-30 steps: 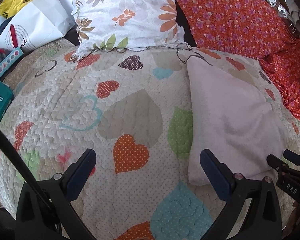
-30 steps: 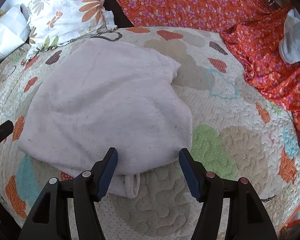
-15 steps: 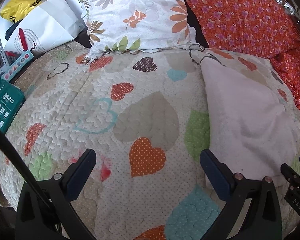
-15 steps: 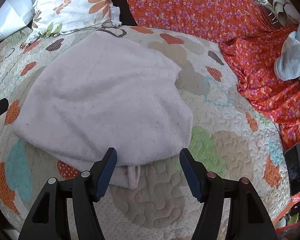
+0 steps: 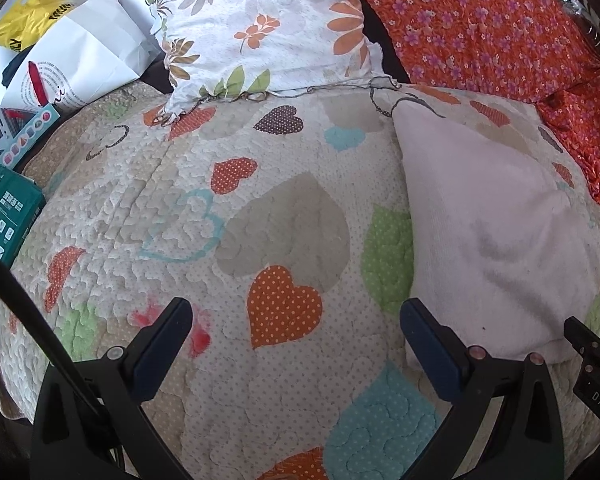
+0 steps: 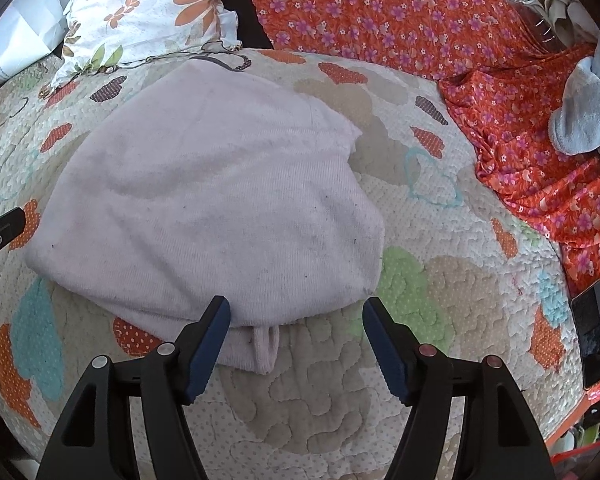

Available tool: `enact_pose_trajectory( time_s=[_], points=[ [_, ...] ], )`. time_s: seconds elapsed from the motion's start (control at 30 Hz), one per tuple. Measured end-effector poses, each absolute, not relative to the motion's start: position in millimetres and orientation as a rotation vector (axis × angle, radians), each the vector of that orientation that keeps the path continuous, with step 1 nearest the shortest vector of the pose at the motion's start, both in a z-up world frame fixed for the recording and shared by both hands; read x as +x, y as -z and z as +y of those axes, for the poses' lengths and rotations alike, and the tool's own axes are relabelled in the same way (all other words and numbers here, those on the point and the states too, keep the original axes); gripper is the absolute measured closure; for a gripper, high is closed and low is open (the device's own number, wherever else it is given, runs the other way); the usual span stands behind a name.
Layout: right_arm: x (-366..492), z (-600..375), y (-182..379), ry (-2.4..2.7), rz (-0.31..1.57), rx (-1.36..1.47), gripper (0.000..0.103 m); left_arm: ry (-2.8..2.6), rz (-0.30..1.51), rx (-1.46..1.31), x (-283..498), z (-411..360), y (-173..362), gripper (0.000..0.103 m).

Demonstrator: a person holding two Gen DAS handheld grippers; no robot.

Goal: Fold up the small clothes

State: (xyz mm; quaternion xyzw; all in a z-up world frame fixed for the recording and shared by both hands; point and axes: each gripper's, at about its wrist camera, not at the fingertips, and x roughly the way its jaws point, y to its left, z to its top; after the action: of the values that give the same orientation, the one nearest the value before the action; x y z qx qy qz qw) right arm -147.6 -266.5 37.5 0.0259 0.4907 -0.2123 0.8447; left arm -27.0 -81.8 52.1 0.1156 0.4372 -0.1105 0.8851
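A pale pink garment point(image 6: 212, 208) lies folded over on the heart-patterned quilt point(image 6: 440, 300), with a small cuff sticking out at its near edge. My right gripper point(image 6: 296, 320) hovers over that near edge, its jaws opening, and nothing is pressed between them. In the left wrist view the same garment point(image 5: 496, 236) lies to the right. My left gripper point(image 5: 296, 328) is open above bare quilt point(image 5: 260, 208), its right finger point(image 5: 428, 336) close to the garment's near left corner. Part of the right gripper point(image 5: 592, 360) shows at the right edge of that view.
A floral pillow point(image 5: 268, 28) and an orange flowered cloth point(image 6: 400, 16) lie at the back. A grey garment point(image 6: 584, 116) rests on the orange cloth at right. A phone point(image 6: 596, 332) lies near the right edge. White and yellow bags point(image 5: 72, 52) and a green box point(image 5: 4, 216) sit at left.
The right gripper's jaws have spread a little wider over the garment's near edge. The left view swung slightly sideways and back; the garment lies as before.
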Motion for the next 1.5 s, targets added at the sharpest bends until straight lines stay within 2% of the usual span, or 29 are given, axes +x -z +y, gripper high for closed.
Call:
enact_pose_trajectory(
  time_s=[1.5],
  points=[
    [-145,-266,-36,0.437,1.034,0.042,0.026,0.258,0.975,0.228,-23,-81,-40,0.000]
  ],
)
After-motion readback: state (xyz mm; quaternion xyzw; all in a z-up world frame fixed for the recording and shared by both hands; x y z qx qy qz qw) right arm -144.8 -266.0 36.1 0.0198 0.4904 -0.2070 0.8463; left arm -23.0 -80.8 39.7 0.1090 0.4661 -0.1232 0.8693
